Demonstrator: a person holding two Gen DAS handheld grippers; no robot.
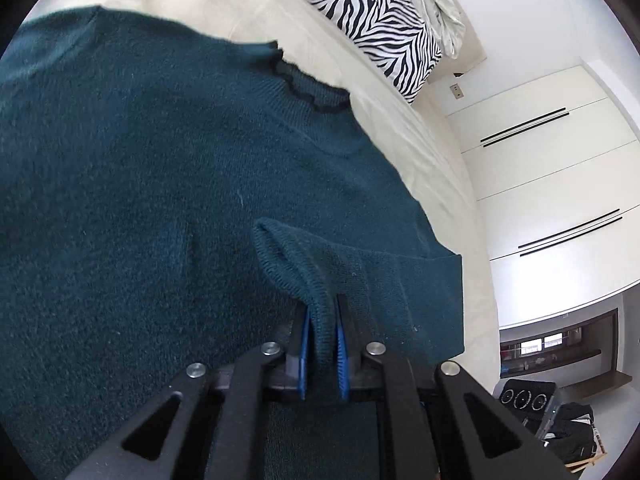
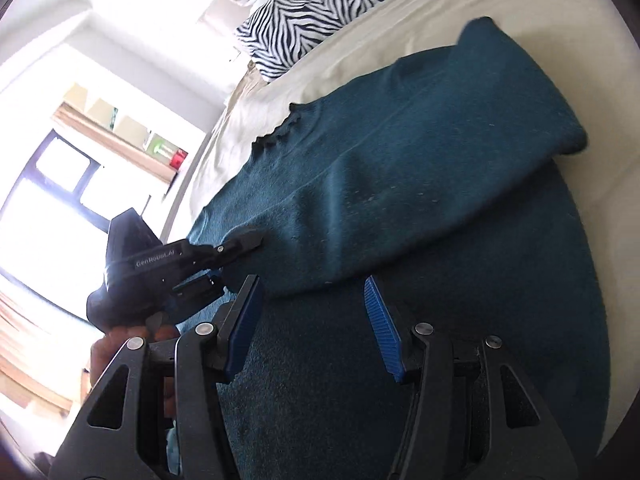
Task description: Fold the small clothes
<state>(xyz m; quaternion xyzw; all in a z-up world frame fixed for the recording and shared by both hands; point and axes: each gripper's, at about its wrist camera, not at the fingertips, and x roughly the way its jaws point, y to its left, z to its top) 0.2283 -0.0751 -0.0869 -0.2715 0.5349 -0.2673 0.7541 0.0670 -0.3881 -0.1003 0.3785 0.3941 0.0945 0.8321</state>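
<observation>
**On the bed: teal sweater, one cuff in hand**

Across the cream bed (image 1: 360, 136) lies the sweater (image 1: 160, 168), a teal knit spread mostly flat, neck with its dark scalloped trim toward the zebra pillow (image 1: 372, 12).

Left gripper (image 1: 322, 344): clenched on the ribbed cuff (image 1: 292, 256) of a sleeve, the rib squeezed between the blue pads (image 1: 303, 356). Cuff bunches into a soft loop above the jaws.

Right gripper (image 2: 316, 320): released, jaws spread wide, hovering over the lower body of the sweater. I can't tell whether it touches the cloth. In this view the other sleeve (image 2: 460, 152) lies folded diagonally across the chest.

Handling, my read: light, limp, fuzzy wool-like knit. It will drape and stretch, not hold a crease; a one-point lift will let it sag. Surface looks grippy, with a few lint specks, so slip seems unlikely. Ribbed cuffs and hem are the thickest, firmest places to pinch; I'd take hold there or at a shoulder seam, avoiding the delicate neck trim. Bedsheet looks smooth, slightly rumpled, soft underneath.
</observation>
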